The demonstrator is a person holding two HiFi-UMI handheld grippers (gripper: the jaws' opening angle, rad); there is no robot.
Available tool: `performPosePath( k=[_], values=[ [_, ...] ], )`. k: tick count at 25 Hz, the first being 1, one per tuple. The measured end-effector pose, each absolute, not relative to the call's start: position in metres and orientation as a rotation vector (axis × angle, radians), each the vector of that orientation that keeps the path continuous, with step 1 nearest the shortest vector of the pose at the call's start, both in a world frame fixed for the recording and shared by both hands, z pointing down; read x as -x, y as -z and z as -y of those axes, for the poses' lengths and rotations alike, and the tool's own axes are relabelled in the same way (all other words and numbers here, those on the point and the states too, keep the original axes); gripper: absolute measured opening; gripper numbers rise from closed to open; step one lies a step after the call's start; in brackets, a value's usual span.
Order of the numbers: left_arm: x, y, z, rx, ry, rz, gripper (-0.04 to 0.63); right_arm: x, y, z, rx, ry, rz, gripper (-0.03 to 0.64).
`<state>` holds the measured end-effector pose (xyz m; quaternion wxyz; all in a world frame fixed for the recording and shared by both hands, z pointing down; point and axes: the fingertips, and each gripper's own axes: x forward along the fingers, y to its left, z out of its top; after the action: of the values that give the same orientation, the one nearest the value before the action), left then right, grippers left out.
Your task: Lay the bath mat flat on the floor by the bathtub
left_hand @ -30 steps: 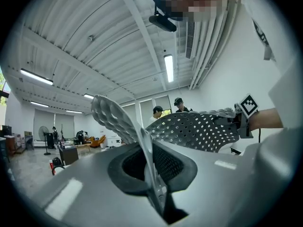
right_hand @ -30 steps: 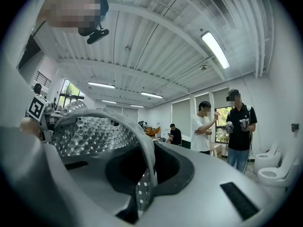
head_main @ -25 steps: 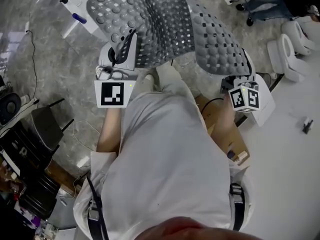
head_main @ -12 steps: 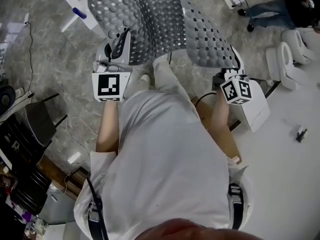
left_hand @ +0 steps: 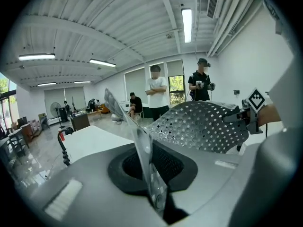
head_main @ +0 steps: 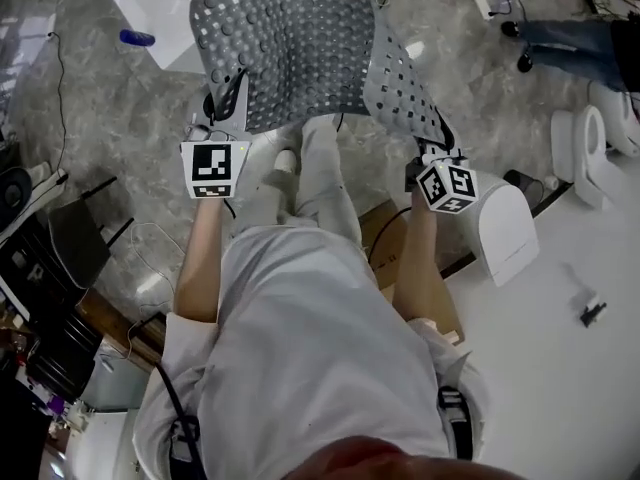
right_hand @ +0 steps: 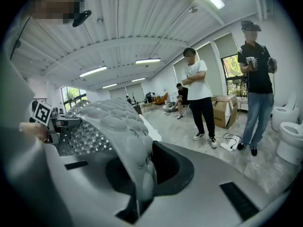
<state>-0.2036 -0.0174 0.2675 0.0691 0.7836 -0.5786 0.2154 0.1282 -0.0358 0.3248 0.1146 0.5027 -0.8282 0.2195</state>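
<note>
A grey perforated bath mat [head_main: 300,48] with round bumps hangs spread in the air in front of me, sagging between two corners. My left gripper [head_main: 222,118] is shut on its near left corner, and the mat's edge [left_hand: 142,160] runs up between the jaws in the left gripper view. My right gripper [head_main: 432,153] is shut on the near right corner; there the bumpy mat [right_hand: 128,141] folds over into the jaws. The grey marble floor [head_main: 130,118] lies below the mat. A white bathtub rim [head_main: 170,8] shows at the top left.
A white toilet [head_main: 600,143] stands at the right, and a white bin [head_main: 505,230] sits by my right arm. A cardboard box [head_main: 385,238] lies at my feet. Black equipment [head_main: 60,248] and cables crowd the left. People stand beyond the mat [right_hand: 199,91].
Both grippers have lifted the mat further forward and up. The mat has swung from a crumpled hang to a wider spread, and the right gripper has moved left, closer in.
</note>
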Motion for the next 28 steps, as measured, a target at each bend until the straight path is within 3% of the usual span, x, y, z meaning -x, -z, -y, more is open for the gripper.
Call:
performPosePath(
  k=[14,28],
  values=[
    [0.164,-0.549,0.138,-2.223,-0.838,1.578,0.017,-0.158,-0.613,0.132,-1.385,-0.860,2.250,0.015],
    [0.161,-0.837,0.162,-2.084,-0.965,1.504,0.018,-0.163,-0.880,0.145,-1.332,-0.928,2.141,0.015]
  ],
)
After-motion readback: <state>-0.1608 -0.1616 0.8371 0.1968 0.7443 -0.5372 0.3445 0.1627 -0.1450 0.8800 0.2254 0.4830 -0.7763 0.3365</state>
